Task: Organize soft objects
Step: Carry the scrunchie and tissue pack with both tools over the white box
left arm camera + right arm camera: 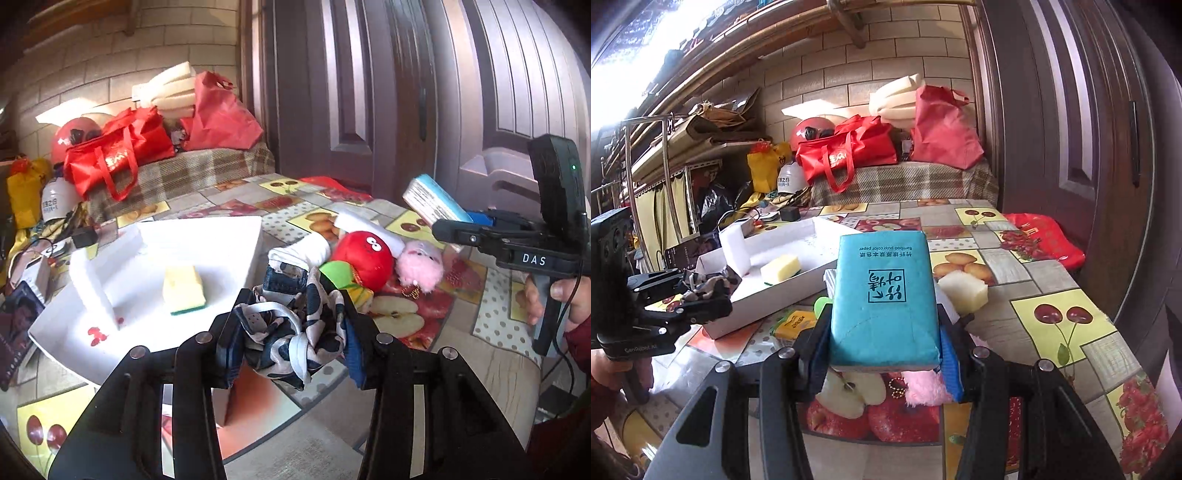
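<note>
On the table, as I see it from both wrist cameras:
Table (1052, 280): I see a cloth with fruit pictures over the whole top
White tray (207, 236): it stands on the left half of the table; a yellow sponge with green underside (184, 291) lies on its floor, and a white foam block (735, 248) leans at its far left side
Tissue pack (884, 295): blue-green, with printed characters; my right gripper (882, 354) is closed on its near end and the pack is lifted off the cloth, pointing away from me
Patterned cloth (291, 332): dark blue and cream, crumpled; my left gripper (291, 328) is clamped on it, above the near right corner of the tray
Red plush ball (364, 258): it has cartoon eyes and lies on the table right of the tray, touching a green piece (336, 272)
Pink fluffy toy (421, 264): just beside the red ball, on its right
White rolled cloth (303, 253): between the tray and the red ball
Pale sponge block (962, 291): on the table just right of the lifted pack
Small yellow packet (794, 323): below the tray edge, partly hidden by my right gripper
</note>
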`<state>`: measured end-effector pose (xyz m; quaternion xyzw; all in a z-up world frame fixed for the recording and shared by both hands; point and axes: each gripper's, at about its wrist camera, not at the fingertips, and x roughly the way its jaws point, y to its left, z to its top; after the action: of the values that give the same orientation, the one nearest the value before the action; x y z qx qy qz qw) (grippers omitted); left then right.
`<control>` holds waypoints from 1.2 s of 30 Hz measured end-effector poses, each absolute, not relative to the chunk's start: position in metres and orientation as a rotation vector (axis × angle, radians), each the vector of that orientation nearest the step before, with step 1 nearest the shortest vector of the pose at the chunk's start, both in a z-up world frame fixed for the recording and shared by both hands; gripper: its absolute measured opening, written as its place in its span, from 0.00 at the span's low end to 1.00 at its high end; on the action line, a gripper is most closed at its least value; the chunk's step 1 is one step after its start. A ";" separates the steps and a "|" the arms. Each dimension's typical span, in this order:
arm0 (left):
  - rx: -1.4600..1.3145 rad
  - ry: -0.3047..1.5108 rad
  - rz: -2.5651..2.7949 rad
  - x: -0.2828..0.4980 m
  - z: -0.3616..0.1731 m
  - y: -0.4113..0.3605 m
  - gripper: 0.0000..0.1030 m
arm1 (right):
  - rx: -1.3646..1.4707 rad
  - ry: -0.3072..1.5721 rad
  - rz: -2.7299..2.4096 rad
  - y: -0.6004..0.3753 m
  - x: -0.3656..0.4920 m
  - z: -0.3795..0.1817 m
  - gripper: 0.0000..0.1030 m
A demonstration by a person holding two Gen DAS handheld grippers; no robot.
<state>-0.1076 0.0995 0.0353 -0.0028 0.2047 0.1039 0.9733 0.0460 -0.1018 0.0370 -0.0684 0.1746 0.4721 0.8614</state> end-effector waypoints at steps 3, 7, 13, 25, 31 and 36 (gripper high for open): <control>-0.030 0.351 0.333 -0.125 0.040 0.120 0.43 | -0.093 0.326 0.968 -0.105 0.049 0.042 0.49; -0.053 0.308 0.446 -0.146 0.041 0.146 0.43 | -0.064 0.306 0.963 -0.099 0.044 0.043 0.49; -0.122 0.310 0.539 -0.164 0.033 0.174 0.43 | -0.087 0.274 1.010 -0.079 0.028 0.043 0.49; -0.154 0.358 0.621 -0.153 0.026 0.213 0.43 | -0.157 0.283 1.090 -0.048 0.012 0.039 0.49; -0.163 0.379 0.626 -0.143 0.024 0.228 0.43 | -0.180 0.296 1.129 -0.030 0.002 0.037 0.49; -0.147 0.386 0.621 -0.138 0.025 0.232 0.43 | -0.192 0.312 1.159 -0.015 -0.004 0.036 0.49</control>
<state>-0.1382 0.2317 0.0251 -0.0718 0.1884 0.3036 0.9312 -0.0042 -0.0147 0.0358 -0.0901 0.1464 0.5445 0.8209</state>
